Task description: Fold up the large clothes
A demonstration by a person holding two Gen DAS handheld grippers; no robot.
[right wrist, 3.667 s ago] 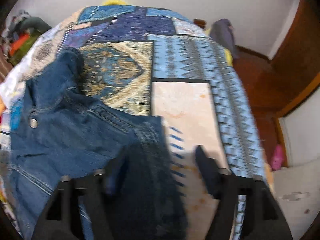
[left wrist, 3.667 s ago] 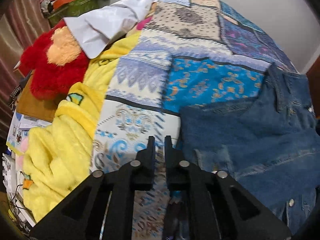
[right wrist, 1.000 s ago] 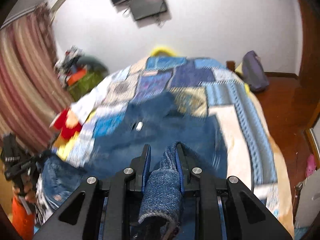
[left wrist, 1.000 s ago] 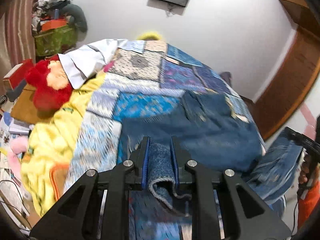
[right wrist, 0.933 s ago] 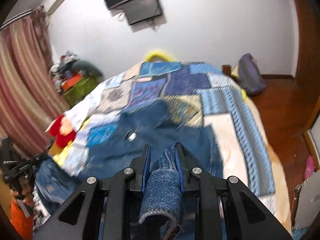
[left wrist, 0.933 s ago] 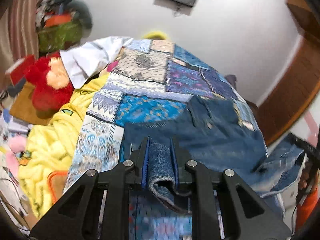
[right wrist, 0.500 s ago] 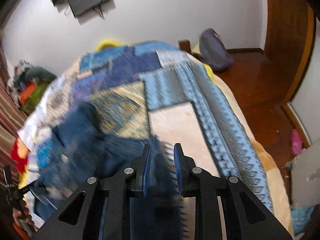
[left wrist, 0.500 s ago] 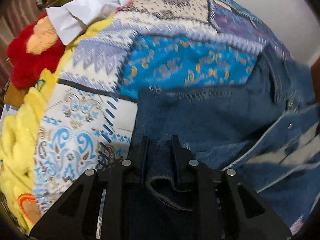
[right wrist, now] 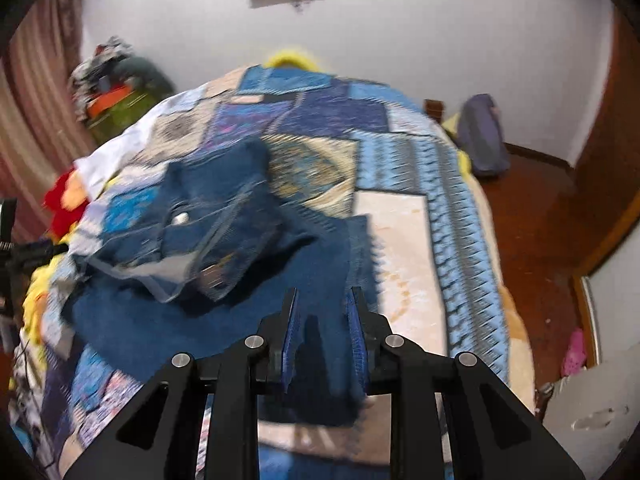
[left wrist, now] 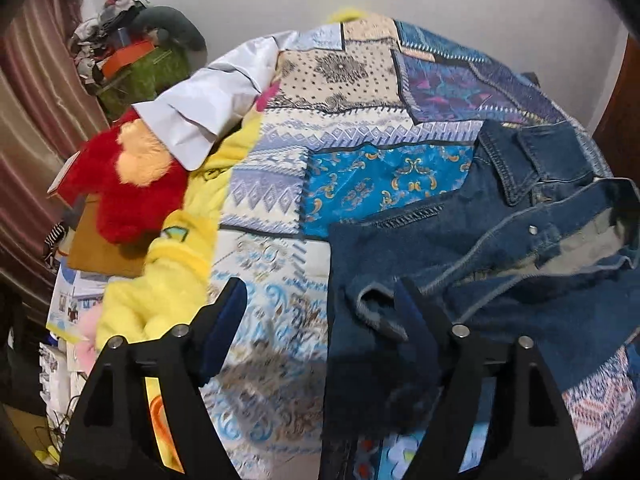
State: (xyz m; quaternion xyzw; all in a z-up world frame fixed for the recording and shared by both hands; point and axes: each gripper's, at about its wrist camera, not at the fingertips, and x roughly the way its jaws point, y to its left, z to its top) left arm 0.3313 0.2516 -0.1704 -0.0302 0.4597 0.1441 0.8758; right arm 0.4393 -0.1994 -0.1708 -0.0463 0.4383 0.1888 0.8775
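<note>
Left tool (left wrist: 320,304) spread wide, released above denim jacket (left wrist: 500,248); right tool (right wrist: 323,312) parted, gripping nothing.

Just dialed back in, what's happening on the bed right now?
A person is folding a denim jacket on the patchwork quilt with two handheld tools. The left claw is wide open, with a denim edge lying loose between its fingers. The right claw has a narrow gap and blurred denim between its fingers; whether it grips is unclear. The jacket lies bunched, not yet a neat fold.
</note>
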